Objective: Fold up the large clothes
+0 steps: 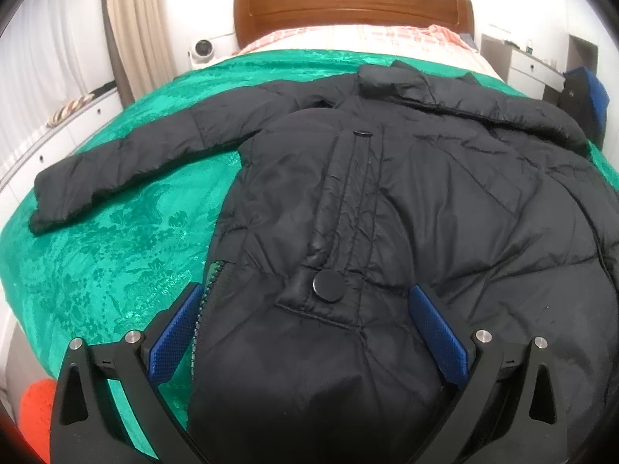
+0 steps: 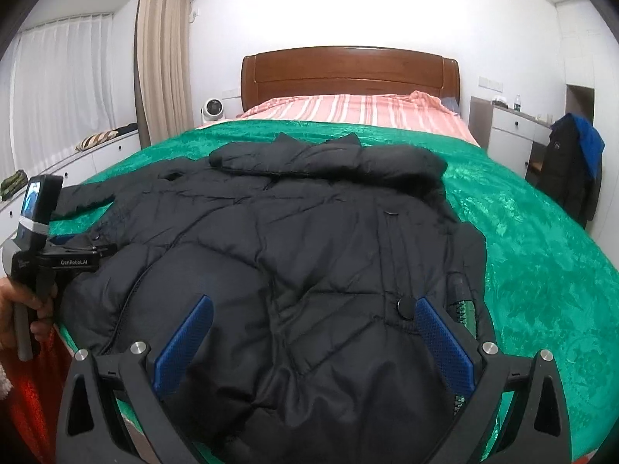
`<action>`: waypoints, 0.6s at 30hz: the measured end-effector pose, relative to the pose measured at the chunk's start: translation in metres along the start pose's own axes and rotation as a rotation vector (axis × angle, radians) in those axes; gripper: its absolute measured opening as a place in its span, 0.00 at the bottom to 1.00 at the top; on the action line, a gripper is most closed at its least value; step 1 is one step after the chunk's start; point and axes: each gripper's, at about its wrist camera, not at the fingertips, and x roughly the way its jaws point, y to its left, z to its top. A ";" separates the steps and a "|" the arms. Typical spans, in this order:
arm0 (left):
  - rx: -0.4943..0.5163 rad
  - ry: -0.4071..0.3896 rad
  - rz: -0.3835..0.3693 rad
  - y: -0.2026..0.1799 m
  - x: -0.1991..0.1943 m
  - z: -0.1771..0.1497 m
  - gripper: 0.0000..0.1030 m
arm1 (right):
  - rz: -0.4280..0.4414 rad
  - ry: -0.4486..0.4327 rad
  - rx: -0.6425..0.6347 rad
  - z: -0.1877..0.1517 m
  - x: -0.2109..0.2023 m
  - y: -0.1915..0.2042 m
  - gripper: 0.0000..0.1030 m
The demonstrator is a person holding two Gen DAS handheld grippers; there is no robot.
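Hem of black quilted puffer coat (image 1: 387, 201) running off the bottom edge in both wrist views, lower part hidden. Lying flat on shiny green patterned bedspread (image 1: 96, 263), one sleeve folded across the chest. Left gripper (image 1: 307, 328) standing spread wide, coat's front edge lying between the jaws, contact hard to judge. Right gripper (image 2: 313, 332) spreading fully apart, hovering over coat fabric, pinching nothing.

Left gripper (image 1: 305, 321): jaws wide apart, angled downward, nothing pinched. Right gripper (image 2: 313, 328): jaws fully spread, pads clear. Hand (image 2: 23, 309) grips the left handle.
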 end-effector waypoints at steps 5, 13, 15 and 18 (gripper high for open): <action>0.002 0.004 0.000 -0.001 0.001 0.000 1.00 | 0.003 0.022 0.013 -0.002 0.003 -0.001 1.00; -0.009 0.022 -0.023 0.002 0.004 -0.001 1.00 | 0.025 0.077 0.012 -0.009 0.016 0.005 1.00; -0.010 0.024 -0.026 0.002 0.004 -0.001 1.00 | 0.029 0.086 0.019 -0.010 0.018 0.004 1.00; -0.011 0.026 -0.028 0.002 0.005 -0.001 1.00 | 0.038 0.101 0.034 -0.011 0.021 0.003 1.00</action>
